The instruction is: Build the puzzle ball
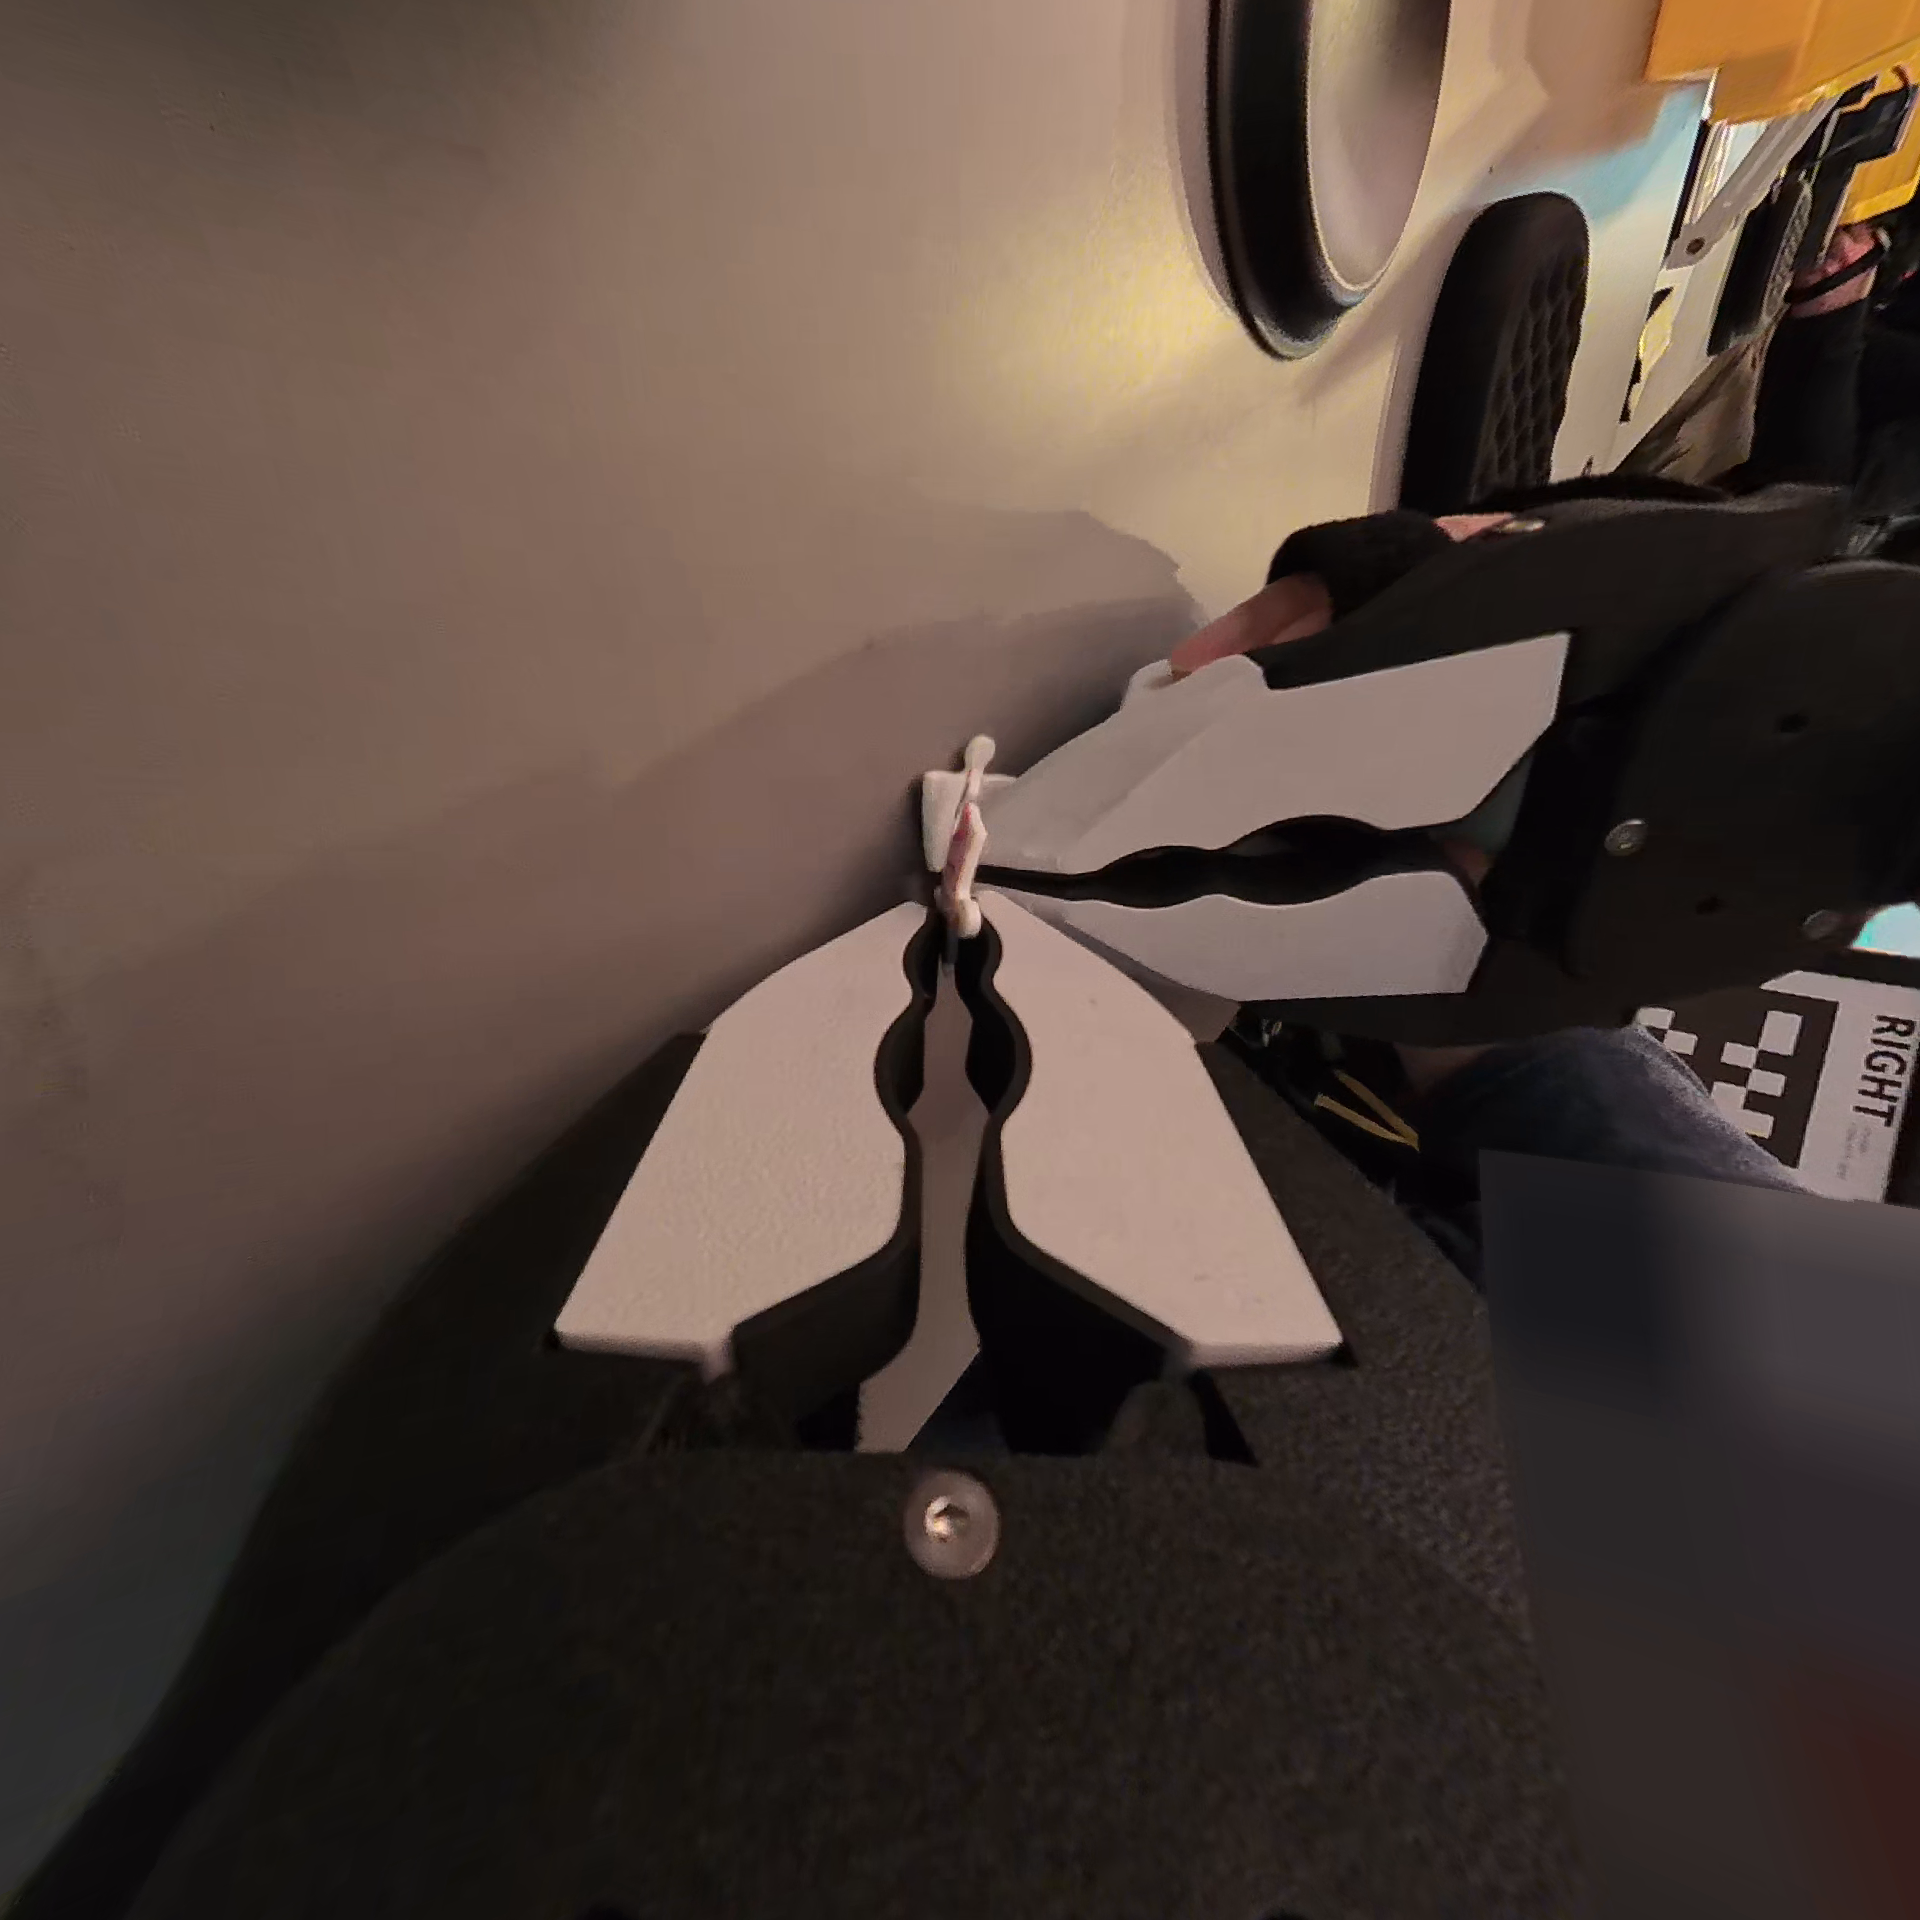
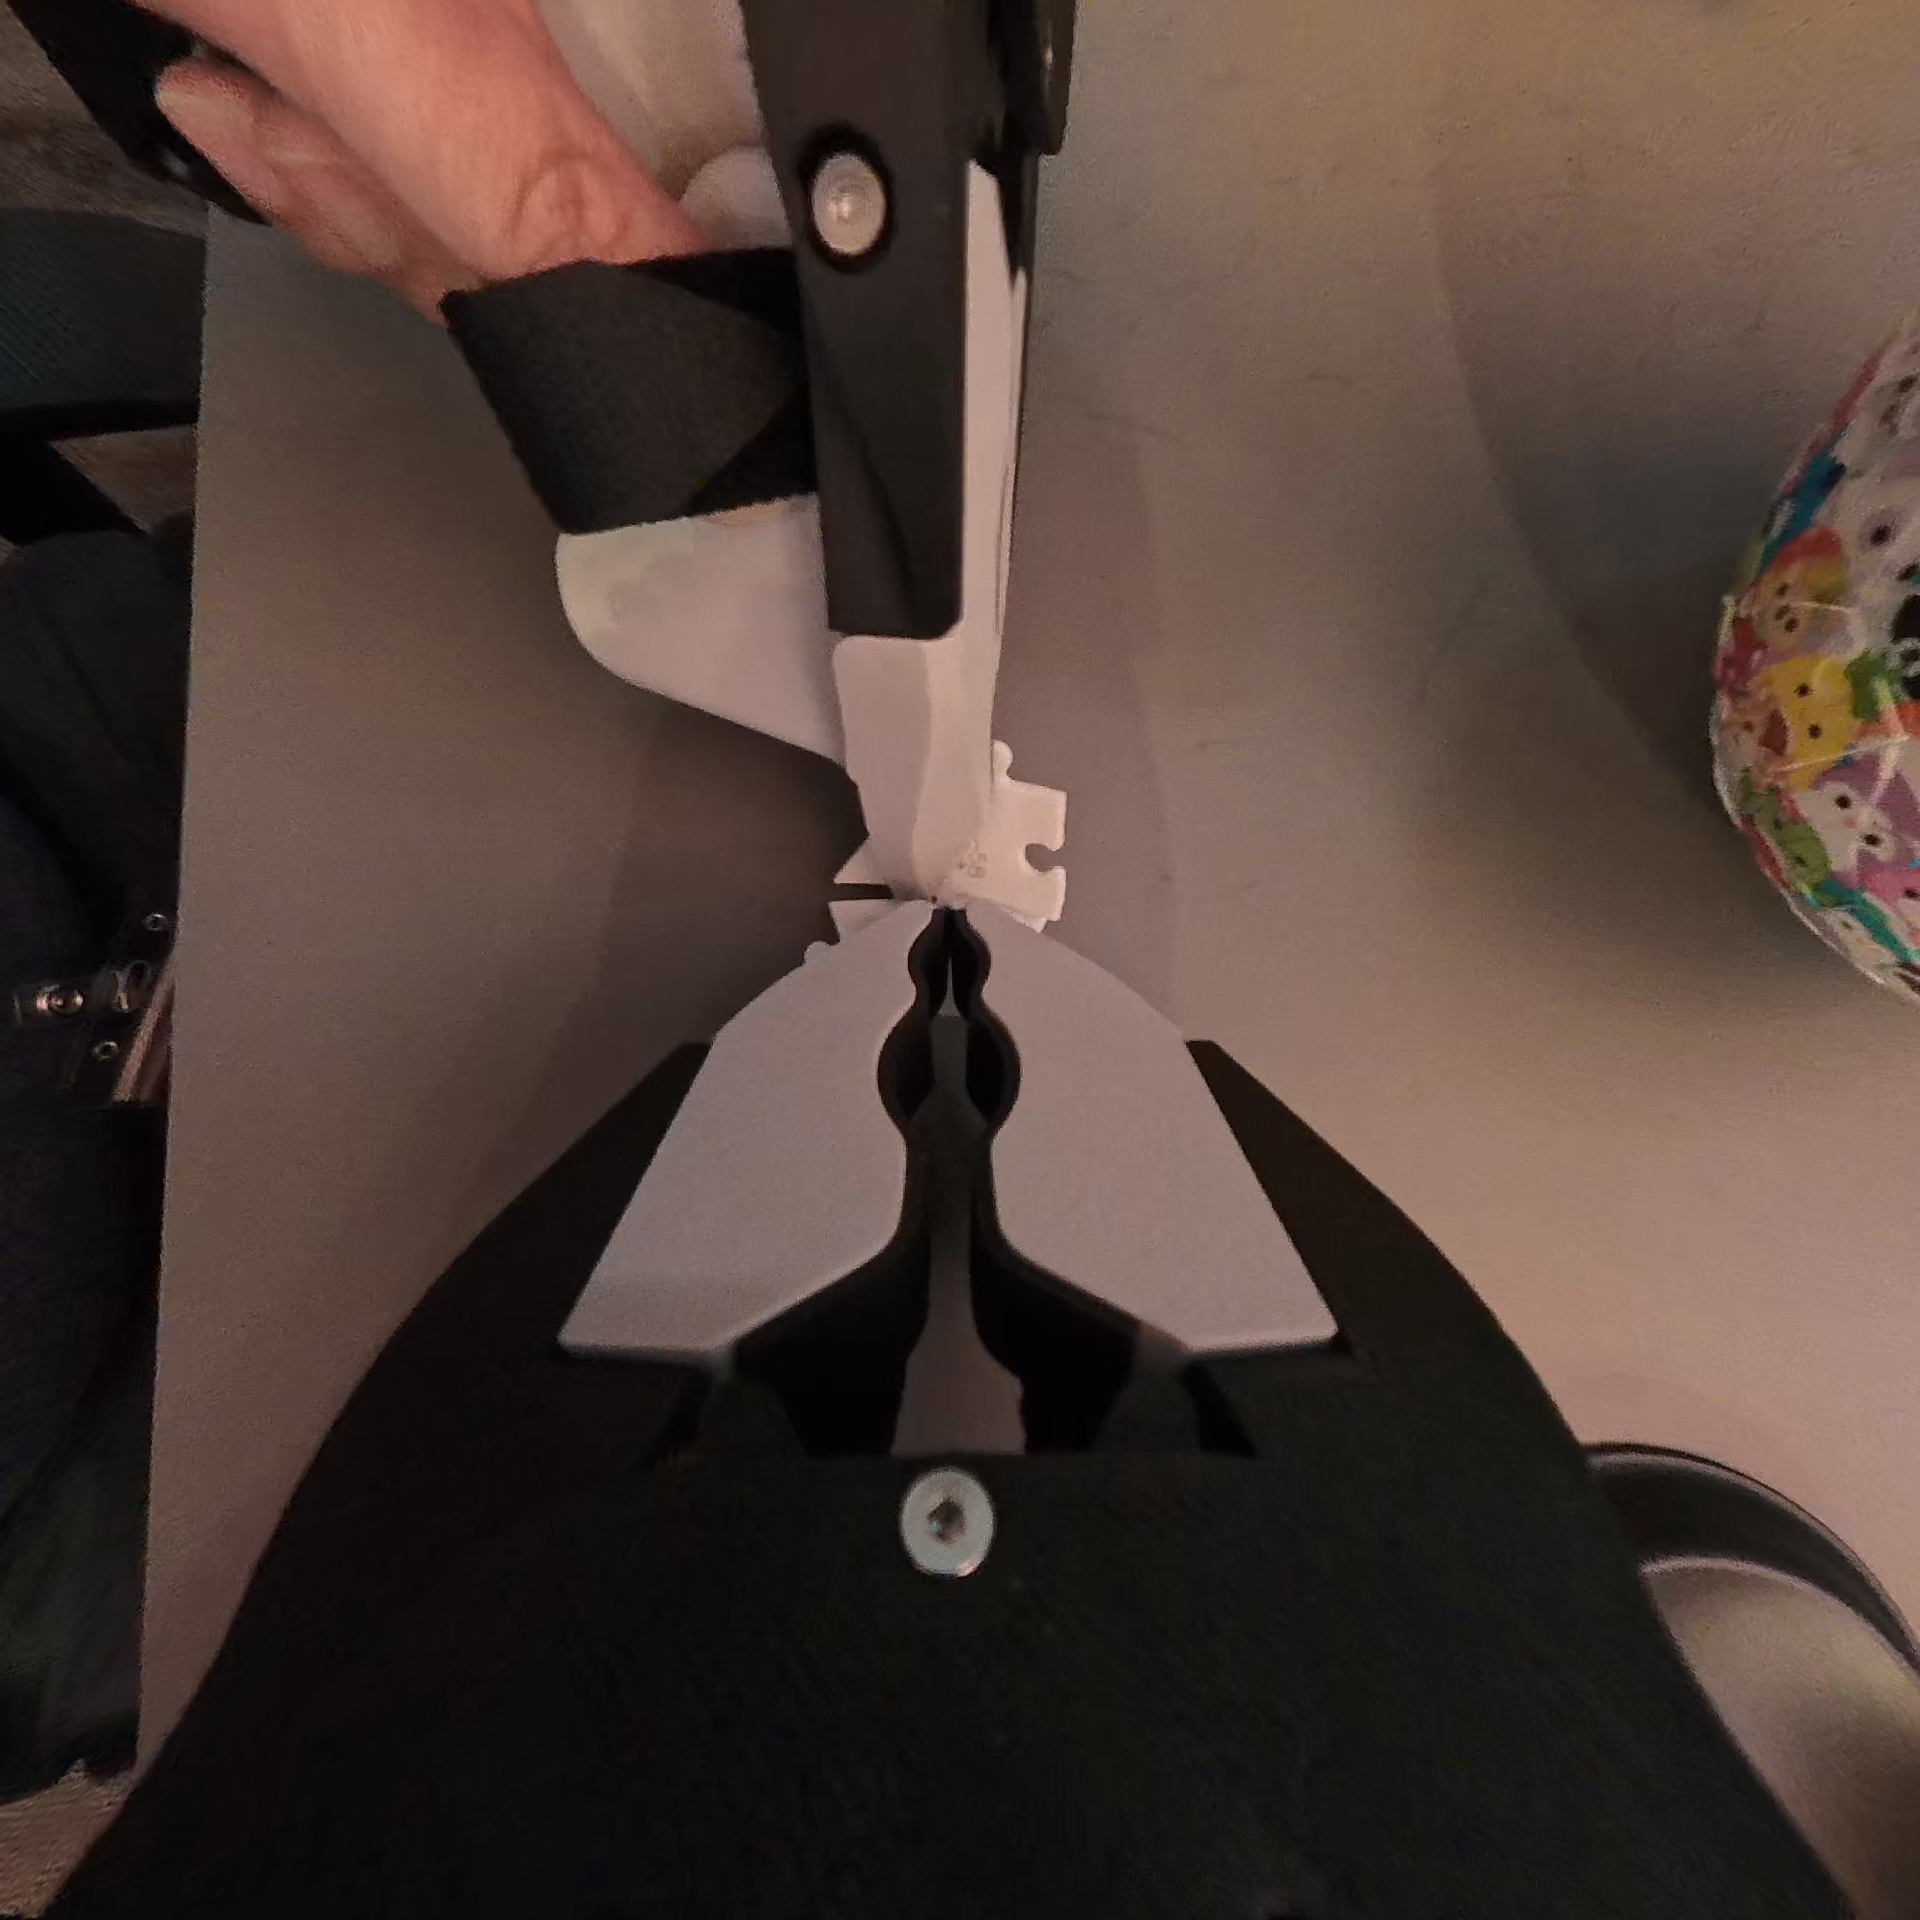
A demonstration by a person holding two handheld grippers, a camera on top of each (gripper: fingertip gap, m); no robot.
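Piece (image 2: 1023, 831) | white, between both tips | left claw (image 1: 951, 935) pinching it | right claw (image 2: 945, 909) pinching it

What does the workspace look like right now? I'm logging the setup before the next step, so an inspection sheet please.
Surface: pale grey table, bare around the work.
Job's things: a small white puzzle piece pinched at the meeting tool tips; the colourful, partly built puzzle ball lies apart at the right edge.
Clutter: a dark round ring on the table.
Grippers: left tool and right tool both shut on the puzzle piece, tips touching.
Cables: nothing seen.
Surroundings: a person's hand on the left tool; yellow equipment beyond the table.
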